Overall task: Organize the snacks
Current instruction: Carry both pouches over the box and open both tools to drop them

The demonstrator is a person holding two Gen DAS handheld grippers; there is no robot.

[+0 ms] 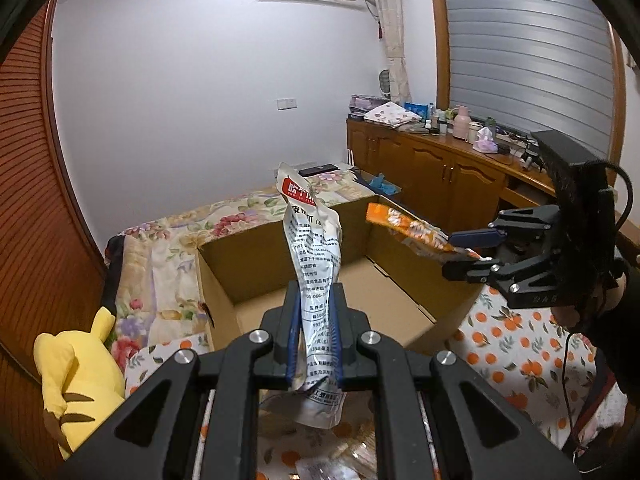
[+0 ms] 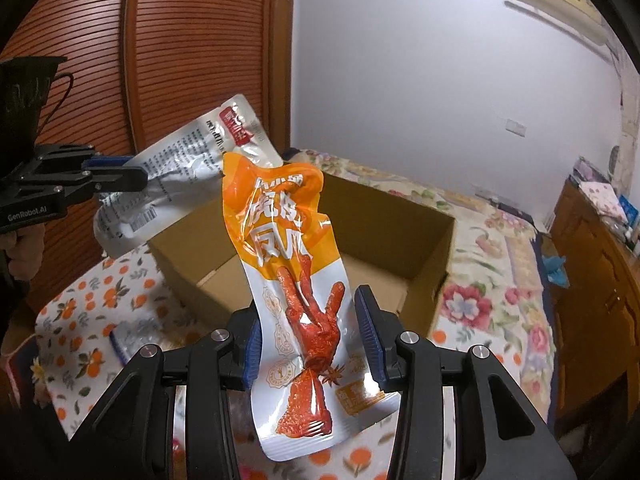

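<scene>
In the left wrist view, the left gripper (image 1: 313, 304) has its blue fingers (image 1: 293, 320) pressed tight on a silver snack bag (image 1: 314, 256). The bag stands up out of the fingers, and its top, with a red label, leans a little to the left. Its bottom end hangs down below the fingers. Just behind it sits an open cardboard box (image 1: 224, 276), which looks empty as far as can be seen. The box rests on a bed with a flowered blanket (image 1: 160, 240). To the right, the right gripper (image 1: 474, 254) reaches in from the side and pinches an orange snack bag (image 1: 404, 228) over the right wall of the box. A cloth with oranges printed on it (image 1: 516, 344) lies under both grippers. A yellow plush toy (image 1: 76, 376) sits at the left. A wooden cabinet (image 1: 432, 168) full of small things stands along the far wall.

In the right wrist view, the right gripper (image 2: 312, 320) holds the orange snack bag (image 2: 296, 280) between its fingers (image 2: 370, 320). The fingers sit fairly wide, one on each edge of the bag. The bag shows a red chicken foot and stands up in front of the cardboard box (image 2: 420, 248). At the left, the left gripper (image 2: 120, 174) holds the silver snack bag (image 2: 176, 176), which tilts up toward the right. Its top corner is just behind the top of the orange bag. The orange-print cloth (image 2: 92, 312) lies below.
</scene>
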